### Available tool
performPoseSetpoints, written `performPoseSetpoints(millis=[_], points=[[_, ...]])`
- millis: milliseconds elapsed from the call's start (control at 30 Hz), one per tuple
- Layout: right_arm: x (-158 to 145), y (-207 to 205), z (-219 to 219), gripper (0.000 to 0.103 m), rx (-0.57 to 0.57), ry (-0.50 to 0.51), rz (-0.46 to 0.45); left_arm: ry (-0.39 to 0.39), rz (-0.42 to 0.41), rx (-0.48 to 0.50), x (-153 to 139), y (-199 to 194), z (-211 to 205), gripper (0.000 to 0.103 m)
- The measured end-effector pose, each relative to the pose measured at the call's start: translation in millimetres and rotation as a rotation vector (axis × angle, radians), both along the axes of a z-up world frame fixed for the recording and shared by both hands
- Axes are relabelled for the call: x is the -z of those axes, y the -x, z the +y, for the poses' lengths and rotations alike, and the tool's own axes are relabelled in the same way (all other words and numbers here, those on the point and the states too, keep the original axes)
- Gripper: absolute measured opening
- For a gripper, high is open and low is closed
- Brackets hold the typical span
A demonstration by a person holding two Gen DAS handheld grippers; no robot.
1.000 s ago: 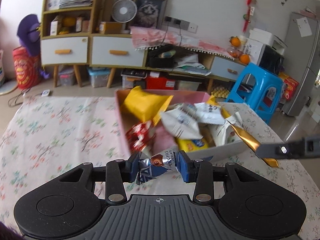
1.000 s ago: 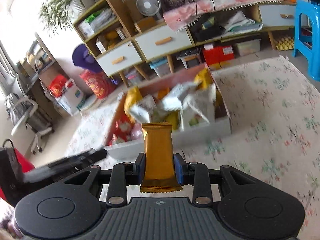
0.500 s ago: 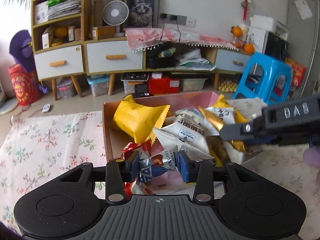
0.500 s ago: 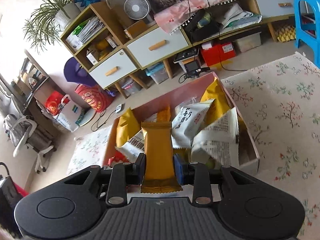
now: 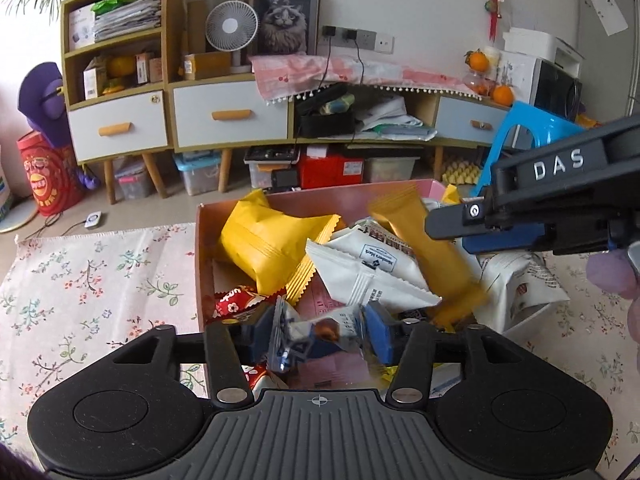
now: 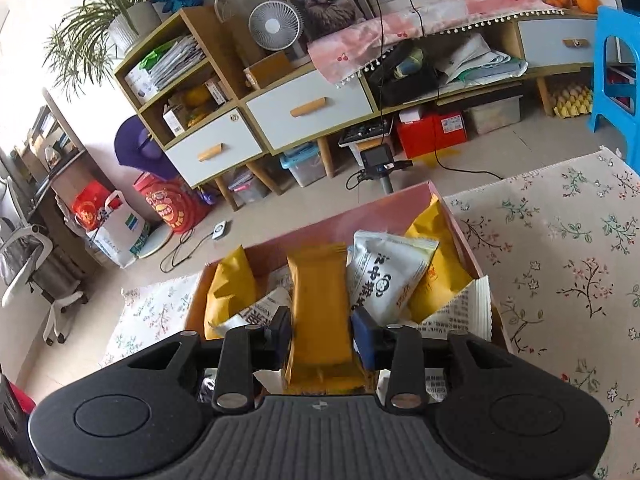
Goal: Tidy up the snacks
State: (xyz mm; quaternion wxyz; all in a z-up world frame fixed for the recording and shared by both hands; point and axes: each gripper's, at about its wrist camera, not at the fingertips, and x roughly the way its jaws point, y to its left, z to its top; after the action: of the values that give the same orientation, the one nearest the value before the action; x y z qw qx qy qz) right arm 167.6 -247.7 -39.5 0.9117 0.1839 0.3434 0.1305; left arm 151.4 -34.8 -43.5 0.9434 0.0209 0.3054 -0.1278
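Observation:
A pink box [image 5: 202, 248] of snack packets stands on the flowered cloth; it also shows in the right wrist view [image 6: 460, 232]. My left gripper [image 5: 320, 334] hangs over the box's near left part, its jaws a little apart around a blue and silver snack packet [image 5: 310, 336] that looks loose between them. My right gripper [image 6: 322, 334] is over the box, its jaws spread beside a gold bar packet [image 6: 320, 308]. In the left wrist view the gold bar packet [image 5: 434, 258] is blurred and tilted above the white packets [image 5: 360, 268].
The box holds a yellow bag [image 5: 272, 242], a red packet [image 5: 236, 300] and a white printed bag [image 6: 386, 276]. Flowered cloth [image 6: 560, 264] stretches to both sides. Beyond are a low cabinet [image 5: 228, 120], a blue stool [image 5: 532, 132] and floor clutter.
Both grippers moved over the box and opened their jaws. The gold bar packet is slipping down out of the right gripper. The blue and silver packet has tilted in the left gripper.

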Motion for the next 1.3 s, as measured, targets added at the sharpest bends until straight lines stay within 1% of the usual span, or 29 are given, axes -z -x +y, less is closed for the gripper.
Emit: performPoseSetpoints(millis=[33,67,133,167,300,400,467,533,667,767,867,967,1167,1300], points=[[-2,1,-1,0.029,-0.001,-0.004,-0.005,-0.01,-0.003,-0.003,-1,1,0,0.058],[-3,2,-2,0.033,-0.002,-0.007,-0.009,-0.017,-0.007,-0.004,-3,2,0,0.059],[-7,6,-3,0.037,-0.007,-0.002,-0.02,-0.027,-0.017,-0.005,-7,5,0,0.066],[-9,9,-4,0.041,-0.012,0.001,-0.028,-0.033,-0.023,-0.005,-9,7,-1,0.067],[-17,19,-4,0.048,-0.018,0.023,-0.049,-0.051,-0.031,-0.004,-16,16,-2,0.074],[-22,28,-7,0.055,-0.016,0.036,-0.059,-0.054,-0.032,-0.006,-21,24,-1,0.077],[-25,35,-10,0.062,-0.012,0.036,-0.065,-0.054,-0.03,-0.006,-24,30,1,0.081],[-28,42,-13,0.067,-0.009,0.04,-0.073,-0.056,-0.027,-0.004,-26,36,3,0.087],[-30,57,-21,0.079,-0.006,0.053,-0.075,-0.055,0.002,-0.007,-24,49,11,0.09],[-27,69,-28,0.081,0.011,0.064,-0.071,-0.043,0.035,-0.019,-20,59,18,0.093],[-20,83,-36,0.083,0.032,0.064,-0.049,-0.055,0.046,-0.036,-16,73,25,0.096],[-9,100,-41,0.087,0.042,0.078,-0.029,-0.072,0.068,-0.07,-9,90,30,0.098],[10,130,-28,0.089,0.031,0.175,0.041,-0.1,0.146,-0.139,3,120,39,0.098],[15,145,-13,0.091,0.021,0.244,0.044,-0.124,0.145,-0.18,6,140,46,0.098]])
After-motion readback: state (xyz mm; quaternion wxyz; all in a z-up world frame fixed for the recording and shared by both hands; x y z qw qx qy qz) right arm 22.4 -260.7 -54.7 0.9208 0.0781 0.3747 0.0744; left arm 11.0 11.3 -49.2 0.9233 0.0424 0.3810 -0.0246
